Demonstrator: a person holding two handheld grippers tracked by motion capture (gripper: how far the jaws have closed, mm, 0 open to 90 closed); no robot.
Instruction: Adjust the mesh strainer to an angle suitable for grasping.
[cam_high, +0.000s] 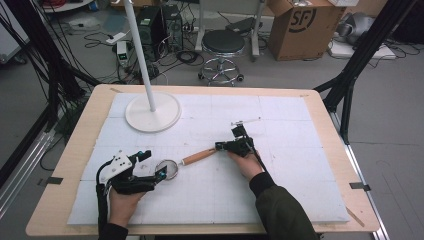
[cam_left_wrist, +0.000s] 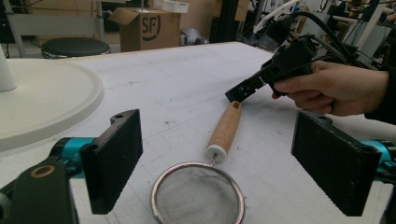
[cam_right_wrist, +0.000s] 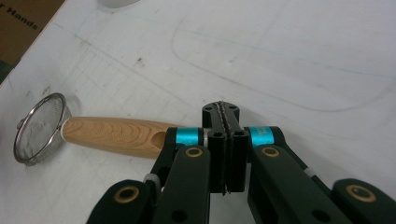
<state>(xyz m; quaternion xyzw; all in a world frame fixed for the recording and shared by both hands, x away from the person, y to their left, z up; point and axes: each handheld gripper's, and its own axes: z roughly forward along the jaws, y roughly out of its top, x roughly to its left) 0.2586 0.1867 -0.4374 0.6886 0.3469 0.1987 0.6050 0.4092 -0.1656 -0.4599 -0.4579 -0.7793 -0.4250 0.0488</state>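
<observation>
While the small round wire-mesh strainer with the pale wooden handle (cam_high: 186, 162) lies flat on the white gridded foam surface (cam_high: 280, 195), I read this as the approach stage, before any pick-up. Its metal bowl points toward my left claw (cam_high: 156, 167), and in the left gripper view the mesh ring (cam_left_wrist: 198, 196) sits low between the two wide-apart black pads (cam_left_wrist: 116, 158), which touch nothing. The handle (cam_left_wrist: 225, 128) runs away from that claw toward my right claw (cam_high: 222, 146), whose jaws are pressed together with nothing between them; in the right gripper view the closed tips (cam_right_wrist: 224, 140) sit just beside the holed end of the handle (cam_right_wrist: 116, 135), whether touching or not I cannot tell. I judge that the next move calls for either lowering the left claw so its pads straddle the rim before closing, or parting the right claw to take the handle's end. Farther off stands the white round lamp base (cam_high: 152, 112), well clear of the strainer.
</observation>
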